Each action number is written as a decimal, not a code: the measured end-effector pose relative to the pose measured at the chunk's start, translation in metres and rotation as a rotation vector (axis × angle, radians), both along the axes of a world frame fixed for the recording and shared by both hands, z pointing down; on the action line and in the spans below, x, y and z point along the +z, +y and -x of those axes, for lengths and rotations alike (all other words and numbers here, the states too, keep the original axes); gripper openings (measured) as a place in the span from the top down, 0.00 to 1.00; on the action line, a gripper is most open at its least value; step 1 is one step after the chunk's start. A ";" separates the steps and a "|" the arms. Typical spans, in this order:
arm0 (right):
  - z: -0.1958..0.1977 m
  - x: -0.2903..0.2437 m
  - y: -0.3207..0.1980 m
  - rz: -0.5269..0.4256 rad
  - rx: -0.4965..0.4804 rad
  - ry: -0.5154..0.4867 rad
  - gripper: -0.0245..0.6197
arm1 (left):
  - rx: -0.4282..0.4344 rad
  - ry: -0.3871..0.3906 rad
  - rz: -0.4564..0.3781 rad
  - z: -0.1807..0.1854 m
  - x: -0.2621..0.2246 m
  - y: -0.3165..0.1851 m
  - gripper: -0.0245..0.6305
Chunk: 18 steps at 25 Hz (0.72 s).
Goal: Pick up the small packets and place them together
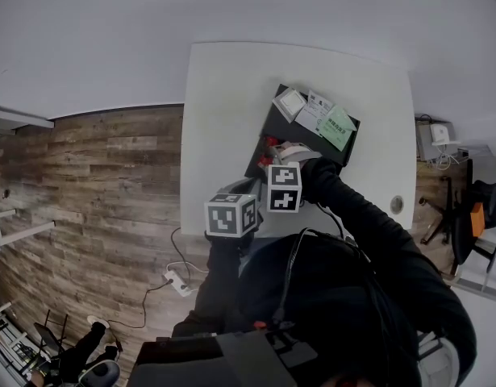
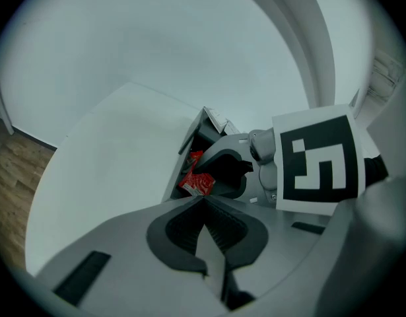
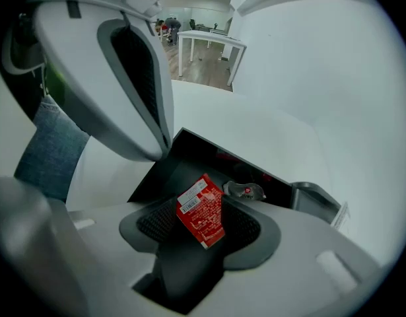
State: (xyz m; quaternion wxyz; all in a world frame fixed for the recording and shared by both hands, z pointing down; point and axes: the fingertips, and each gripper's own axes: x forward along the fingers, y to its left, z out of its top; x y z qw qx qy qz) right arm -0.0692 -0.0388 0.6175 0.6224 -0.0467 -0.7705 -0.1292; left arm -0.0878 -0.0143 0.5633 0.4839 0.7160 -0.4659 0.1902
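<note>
A red small packet (image 3: 201,210) lies flat on the lower pad of my right gripper (image 3: 184,177), whose jaws stand wide open; the upper jaw is far above it and does not touch it. This gripper hovers over the near corner of a black tray (image 3: 183,158), where a silver packet (image 3: 244,191) lies. In the head view, more red packets (image 1: 269,143) sit at the tray's (image 1: 268,127) near-left side beside the right gripper (image 1: 293,153). My left gripper (image 2: 203,201) is shut and empty, just behind the right one; from there the red packet (image 2: 197,182) shows on the right gripper's jaw.
White and green sachets (image 1: 322,118) lie at the tray's far end. The tray rests on a white table (image 1: 223,103) against a white wall. A round cable hole (image 1: 397,205) sits near the table's right edge. Wooden floor and a power strip (image 1: 177,281) are at the left.
</note>
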 end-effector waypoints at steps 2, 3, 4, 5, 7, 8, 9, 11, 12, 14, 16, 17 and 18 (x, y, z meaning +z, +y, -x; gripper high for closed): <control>0.001 0.002 0.000 0.002 -0.015 0.016 0.66 | -0.015 -0.002 -0.001 0.007 0.001 -0.002 0.96; 0.001 0.003 0.001 0.005 -0.022 0.023 0.66 | -0.020 -0.002 -0.001 0.009 0.001 -0.003 0.96; 0.001 0.003 0.002 0.007 -0.029 0.031 0.67 | -0.023 -0.001 -0.001 0.010 0.001 -0.003 0.96; 0.000 0.003 0.003 0.009 -0.035 0.039 0.68 | -0.025 -0.001 0.000 0.011 0.001 -0.003 0.96; 0.000 0.004 0.005 0.015 -0.047 0.056 0.72 | -0.026 0.000 0.000 0.011 0.001 -0.003 0.96; -0.001 0.005 0.006 0.024 -0.046 0.061 0.73 | -0.025 0.000 0.000 0.011 0.001 -0.003 0.96; -0.002 0.006 0.008 0.041 -0.037 0.059 0.77 | -0.025 0.001 0.002 0.010 0.001 -0.002 0.96; -0.003 0.005 0.010 0.083 0.006 0.030 0.80 | -0.024 0.001 0.005 0.009 0.002 -0.001 0.96; -0.003 0.005 0.010 0.096 0.026 0.010 0.81 | -0.022 0.001 0.007 0.009 0.002 -0.001 0.96; -0.004 0.005 0.010 0.106 0.046 -0.018 0.82 | -0.020 -0.001 0.010 0.009 0.004 0.001 0.96; -0.004 0.005 0.010 0.110 0.059 -0.030 0.85 | -0.019 -0.003 0.013 0.009 0.005 0.002 0.96; -0.004 0.004 0.009 0.111 0.067 -0.032 0.87 | -0.019 -0.005 0.014 0.009 0.005 0.002 0.96; -0.004 0.004 0.008 0.112 0.076 -0.032 0.89 | -0.018 -0.006 0.015 0.009 0.005 0.002 0.96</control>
